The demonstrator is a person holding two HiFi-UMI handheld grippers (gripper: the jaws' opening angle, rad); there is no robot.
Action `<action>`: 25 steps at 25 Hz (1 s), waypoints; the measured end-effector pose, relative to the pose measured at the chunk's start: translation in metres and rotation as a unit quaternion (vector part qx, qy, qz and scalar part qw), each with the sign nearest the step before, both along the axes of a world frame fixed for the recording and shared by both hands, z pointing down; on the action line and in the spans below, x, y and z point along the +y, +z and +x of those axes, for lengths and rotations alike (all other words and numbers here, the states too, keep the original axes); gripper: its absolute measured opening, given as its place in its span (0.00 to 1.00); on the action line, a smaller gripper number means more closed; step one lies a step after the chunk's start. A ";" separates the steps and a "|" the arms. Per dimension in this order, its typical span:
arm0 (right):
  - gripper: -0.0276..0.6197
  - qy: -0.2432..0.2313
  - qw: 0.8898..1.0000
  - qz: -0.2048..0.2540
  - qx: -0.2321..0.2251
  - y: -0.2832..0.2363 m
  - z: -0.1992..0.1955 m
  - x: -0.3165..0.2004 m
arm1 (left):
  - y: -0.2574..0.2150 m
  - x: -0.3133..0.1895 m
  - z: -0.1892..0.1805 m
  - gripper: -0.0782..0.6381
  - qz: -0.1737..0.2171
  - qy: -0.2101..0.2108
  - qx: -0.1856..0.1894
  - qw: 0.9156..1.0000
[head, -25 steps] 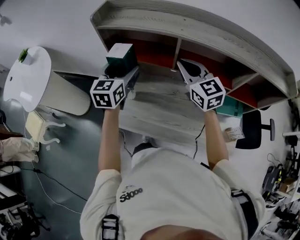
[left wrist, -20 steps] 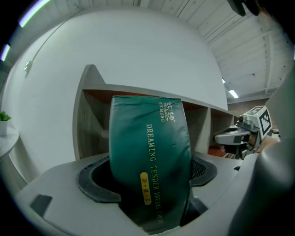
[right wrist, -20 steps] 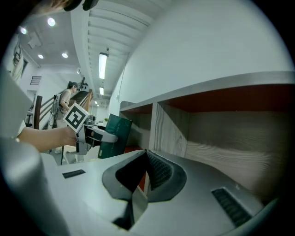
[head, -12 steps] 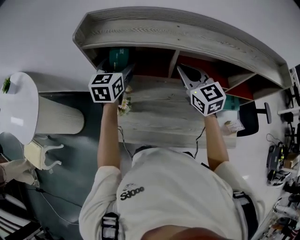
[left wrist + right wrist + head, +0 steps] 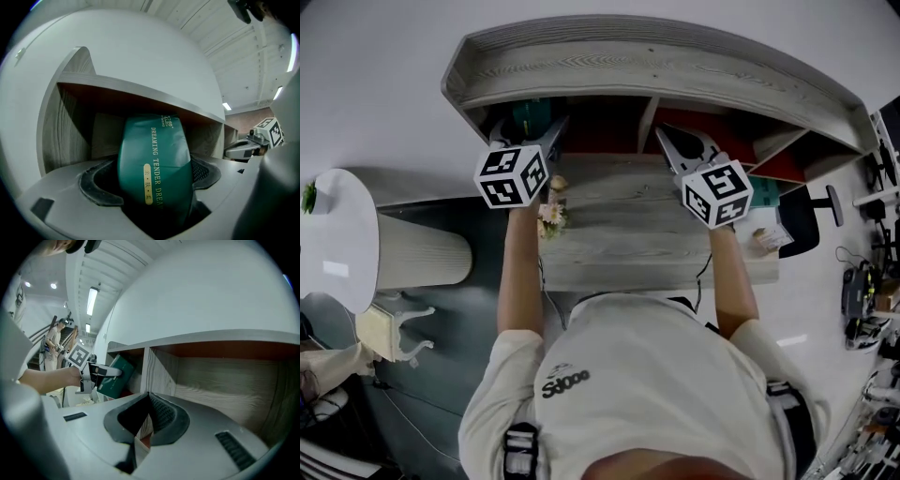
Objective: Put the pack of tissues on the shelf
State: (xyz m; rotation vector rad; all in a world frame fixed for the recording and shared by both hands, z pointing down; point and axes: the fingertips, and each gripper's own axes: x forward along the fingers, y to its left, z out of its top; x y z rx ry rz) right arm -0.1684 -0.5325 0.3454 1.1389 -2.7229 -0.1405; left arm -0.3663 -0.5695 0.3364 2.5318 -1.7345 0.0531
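Now left gripper (image 5: 528,139) clamps dark green tissue pack (image 5: 153,159) inside leftmost compartment of grey wooden shelf (image 5: 675,70). Beside it, right gripper (image 5: 147,405) is empty, jaws together.

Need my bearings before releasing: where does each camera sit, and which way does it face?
Head view: on the person's head, looking steeply down at the shelf; shows arms, torso, left gripper and right gripper.
Left gripper view: on the left gripper, looking along its jaws into the shelf's left compartment; jaws clamp the pack of tissues.
Right gripper view: on the right gripper, facing the neighbouring compartment; jaws shut, empty.
Shared: each gripper view catches the other gripper; all three show the shelf.
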 end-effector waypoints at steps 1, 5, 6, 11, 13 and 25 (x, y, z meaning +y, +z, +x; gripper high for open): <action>0.03 0.004 1.000 0.002 0.001 -0.001 0.001 0.000 | 0.002 -0.005 -0.001 0.68 0.007 -0.004 0.001 1.000; 0.03 0.019 1.000 0.006 0.006 -0.002 0.011 0.002 | 0.016 -0.023 -0.012 0.68 0.018 -0.045 0.006 0.999; 0.03 0.022 1.000 0.006 0.007 -0.002 0.015 0.002 | 0.017 -0.025 -0.014 0.68 0.024 -0.054 0.004 0.998; 0.03 0.038 0.999 0.005 0.010 -0.002 0.031 0.006 | 0.020 -0.041 -0.008 0.68 0.035 -0.055 -0.026 0.998; 0.03 0.042 0.999 0.007 0.010 -0.004 0.036 0.008 | 0.025 -0.048 -0.009 0.68 0.032 -0.062 -0.042 0.997; 0.03 0.048 0.998 0.028 -0.009 -0.023 0.067 0.021 | 0.027 -0.030 -0.004 0.72 0.010 -0.048 -0.022 0.999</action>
